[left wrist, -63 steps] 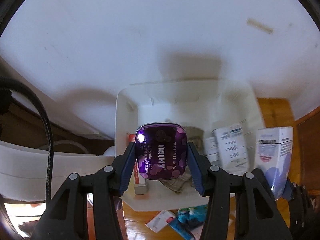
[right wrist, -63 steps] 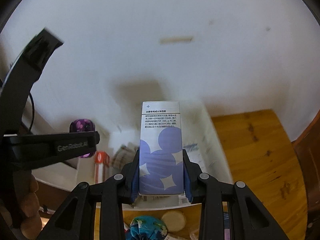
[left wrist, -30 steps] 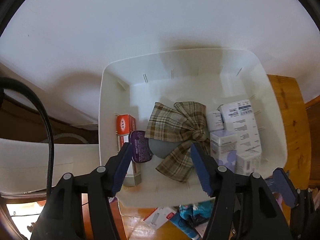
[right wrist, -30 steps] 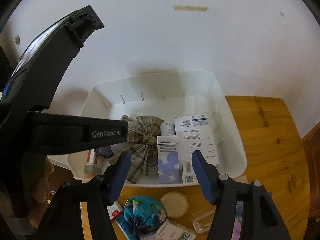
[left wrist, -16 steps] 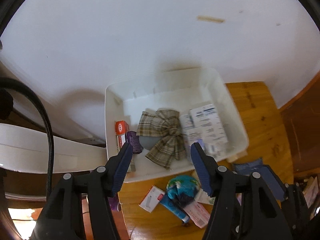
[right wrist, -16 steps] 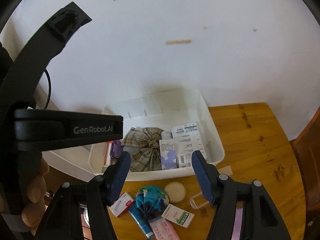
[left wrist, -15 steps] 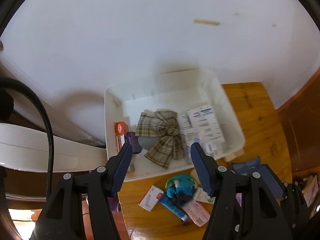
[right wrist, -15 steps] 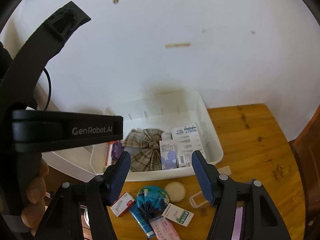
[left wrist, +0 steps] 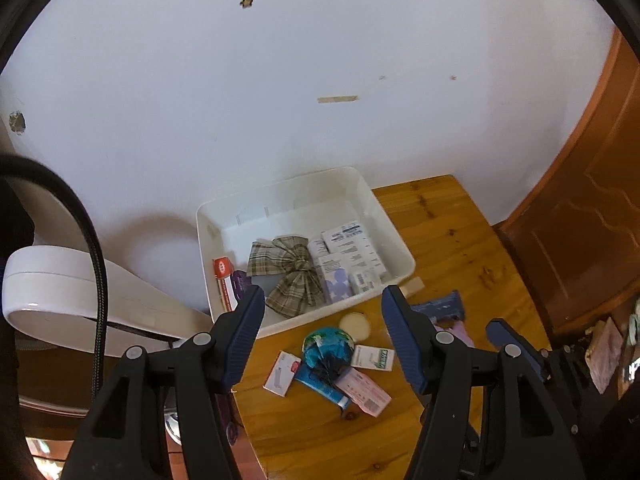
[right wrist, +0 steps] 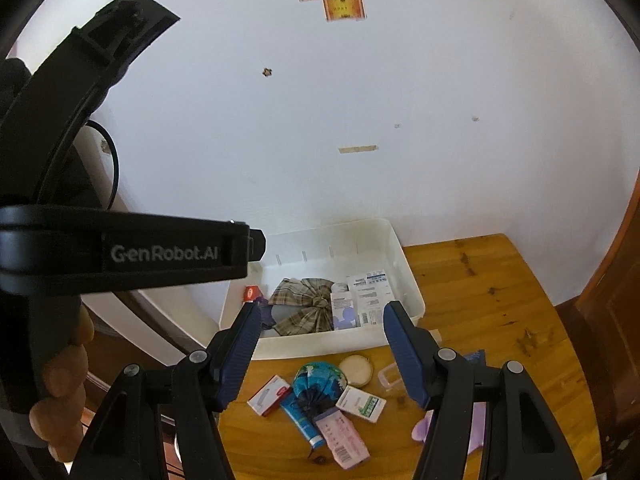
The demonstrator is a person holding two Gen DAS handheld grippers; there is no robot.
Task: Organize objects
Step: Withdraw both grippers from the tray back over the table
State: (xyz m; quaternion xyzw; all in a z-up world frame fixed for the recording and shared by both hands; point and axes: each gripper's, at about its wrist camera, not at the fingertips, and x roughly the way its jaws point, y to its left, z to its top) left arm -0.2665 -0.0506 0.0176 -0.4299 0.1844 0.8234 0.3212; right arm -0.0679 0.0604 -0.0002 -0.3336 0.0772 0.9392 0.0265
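Even daylight, soft shadows on the white wall (left wrist: 280,80), sharp centre, heavy fisheye bending and dark corners.

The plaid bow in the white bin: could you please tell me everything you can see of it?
The plaid bow is soft checked fabric in beige, brown and grey, gathered at a central knot with loops fanning out. It lies flat in the white bin, near the middle, partly over a grey item. The white boxes lie against its right side; a purple tin and red-and-white box lie to its left. Neither gripper touches it.
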